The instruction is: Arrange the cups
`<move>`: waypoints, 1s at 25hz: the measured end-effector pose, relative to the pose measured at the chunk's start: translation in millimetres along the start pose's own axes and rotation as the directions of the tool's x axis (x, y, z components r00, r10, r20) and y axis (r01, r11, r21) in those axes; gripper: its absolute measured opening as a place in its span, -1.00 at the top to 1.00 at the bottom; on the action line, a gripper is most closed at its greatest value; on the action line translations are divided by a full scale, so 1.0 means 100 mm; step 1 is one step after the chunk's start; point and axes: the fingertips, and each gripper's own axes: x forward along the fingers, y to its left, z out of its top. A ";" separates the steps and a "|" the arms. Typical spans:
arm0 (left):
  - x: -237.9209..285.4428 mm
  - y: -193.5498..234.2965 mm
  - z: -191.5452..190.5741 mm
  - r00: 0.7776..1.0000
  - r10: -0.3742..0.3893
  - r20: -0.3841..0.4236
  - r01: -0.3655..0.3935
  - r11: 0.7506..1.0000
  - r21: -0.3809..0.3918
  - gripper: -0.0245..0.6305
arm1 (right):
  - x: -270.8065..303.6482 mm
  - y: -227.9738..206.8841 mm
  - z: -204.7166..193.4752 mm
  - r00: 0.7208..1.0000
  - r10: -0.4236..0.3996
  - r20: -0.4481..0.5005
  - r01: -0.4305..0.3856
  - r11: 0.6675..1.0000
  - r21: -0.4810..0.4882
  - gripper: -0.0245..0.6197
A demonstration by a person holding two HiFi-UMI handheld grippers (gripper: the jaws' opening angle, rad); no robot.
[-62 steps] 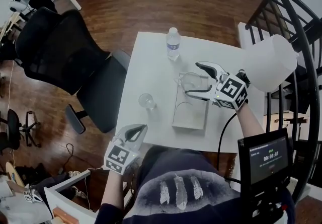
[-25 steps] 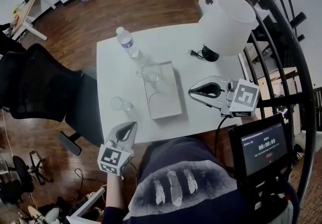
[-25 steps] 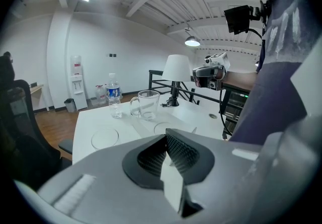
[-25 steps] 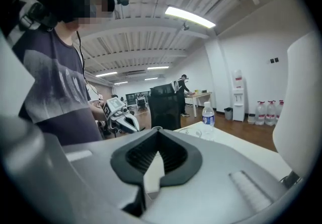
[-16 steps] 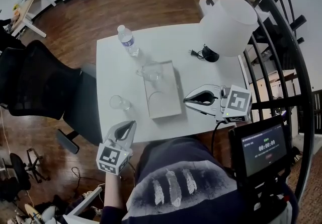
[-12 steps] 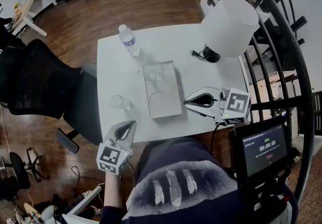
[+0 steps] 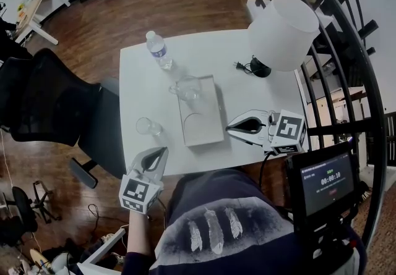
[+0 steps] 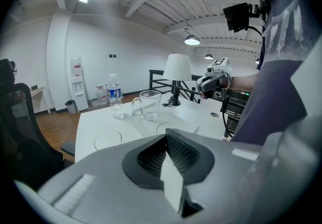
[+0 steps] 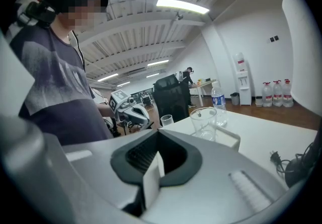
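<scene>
I am holding the left gripper (image 7: 162, 152) just off the near-left corner of the surface (image 7: 260, 97), and its fingers (image 8: 186, 152) are pressing together on nothing. It is pointing across the surface, probably because the nearest cup lies that way.

That cup, a small glass (image 7: 147, 126), is standing upright by the left edge, apart from the tray (image 7: 204, 125). I am reading it as the piece not yet arranged. A water bottle (image 7: 158, 50) is standing near the far-left corner, well away from both cups, and I am judging it to be no part of the job.

The tray is lying along the middle of the surface, and a clear mug (image 7: 187, 89) is sitting upright on its far end. The near end is bare, which is likely the spot meant for the small glass.

The right gripper (image 7: 230, 126) is hovering over the near-right part of the surface, just beside the tray's near-right corner. Its fingers (image 9: 151, 172) are shut tight and carrying nothing. A white lamp (image 7: 281, 26) is occupying the far-right corner, so I am wanting any reach on that side to stay low and short.
</scene>
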 end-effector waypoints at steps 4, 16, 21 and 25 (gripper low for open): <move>0.01 0.00 -0.01 1.000 -0.003 -0.003 0.003 1.000 0.005 0.88 | 0.01 -0.02 -0.02 1.000 -0.004 -0.007 0.004 1.000 -0.003 0.91; 0.01 -0.01 0.06 1.000 -0.011 0.008 0.011 0.999 0.049 0.88 | 0.04 -0.04 0.02 1.000 -0.004 -0.016 0.004 1.000 -0.012 0.91; 0.00 0.05 0.04 0.999 0.025 0.021 -0.026 0.999 0.030 0.88 | 0.05 -0.05 -0.03 1.000 -0.003 -0.028 0.002 1.000 -0.013 0.91; 0.00 0.07 0.02 1.000 0.028 0.012 -0.028 0.999 0.030 0.88 | 0.04 -0.04 -0.05 0.999 -0.006 -0.032 0.006 1.000 -0.007 0.91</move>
